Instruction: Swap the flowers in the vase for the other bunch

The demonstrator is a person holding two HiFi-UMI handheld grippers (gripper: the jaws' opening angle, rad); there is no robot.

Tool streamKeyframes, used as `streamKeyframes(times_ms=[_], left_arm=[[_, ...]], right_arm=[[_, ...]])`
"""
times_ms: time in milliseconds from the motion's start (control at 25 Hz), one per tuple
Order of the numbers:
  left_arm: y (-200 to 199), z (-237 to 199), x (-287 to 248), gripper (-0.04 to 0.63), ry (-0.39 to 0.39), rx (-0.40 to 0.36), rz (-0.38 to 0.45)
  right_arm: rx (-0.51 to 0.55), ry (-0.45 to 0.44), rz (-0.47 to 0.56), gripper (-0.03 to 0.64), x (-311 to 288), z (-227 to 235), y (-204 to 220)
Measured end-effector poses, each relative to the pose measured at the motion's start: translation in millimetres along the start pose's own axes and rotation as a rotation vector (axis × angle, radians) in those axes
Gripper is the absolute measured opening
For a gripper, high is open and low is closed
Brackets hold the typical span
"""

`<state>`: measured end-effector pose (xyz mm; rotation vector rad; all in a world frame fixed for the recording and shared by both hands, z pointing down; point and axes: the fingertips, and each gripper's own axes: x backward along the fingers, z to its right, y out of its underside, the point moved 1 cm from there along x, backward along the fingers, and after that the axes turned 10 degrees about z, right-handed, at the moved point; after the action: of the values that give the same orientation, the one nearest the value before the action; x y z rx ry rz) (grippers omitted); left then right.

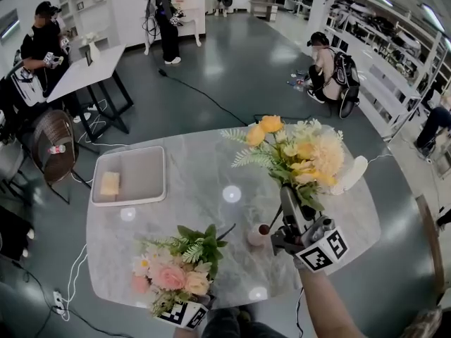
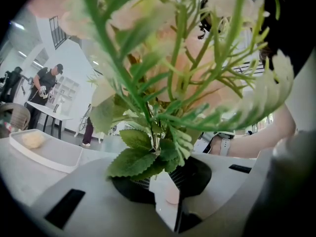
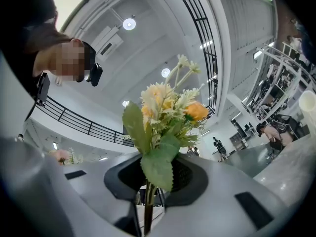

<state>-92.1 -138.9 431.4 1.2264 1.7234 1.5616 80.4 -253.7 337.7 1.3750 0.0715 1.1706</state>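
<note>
Stems sit pinched between narrowed jaws on both sides. The left gripper (image 2: 160,184) clamps the pink-and-cream artificial flower bunch (image 1: 173,273) at the table's near left; the right gripper (image 3: 148,194) holds the yellow-and-orange artificial bunch (image 1: 299,153) raised on the right. Between them the small pink ceramic vase (image 1: 258,235) stands, apparently empty, on the grey marble table (image 1: 204,189). The incoming stems should go upright over the mouth and descend slowly, since the vase could tip.

Pink bouquet (image 1: 173,273): pink, cream, white blooms, green leaves. Yellow bouquet (image 1: 299,153): yellow, orange, cream blooms, pale green fronds. Vase (image 1: 258,235) dusty pink. Table (image 1: 204,210) white-grey marble veining. Tray (image 1: 163,178) off-white, block (image 1: 109,183) pale yellow. Marker cube (image 1: 323,250) black squares on white (other cube (image 1: 182,314) same). Floor (image 1: 232,76) glossy dark grey.
</note>
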Motion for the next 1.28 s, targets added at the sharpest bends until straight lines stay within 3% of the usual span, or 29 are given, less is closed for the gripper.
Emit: streamKeyframes(times_ms=[480,1280], left_arm=[[8,-1,-3,0.064,0.020,0.005,-0.009],[-4,-2,-28,0.064,0.012,0.027,-0.033]], right_arm=[[-0.009,-0.022,-0.044,0.095,14,2,27],[0.030,-0.030,-0.174,0.097,22,-3,36]])
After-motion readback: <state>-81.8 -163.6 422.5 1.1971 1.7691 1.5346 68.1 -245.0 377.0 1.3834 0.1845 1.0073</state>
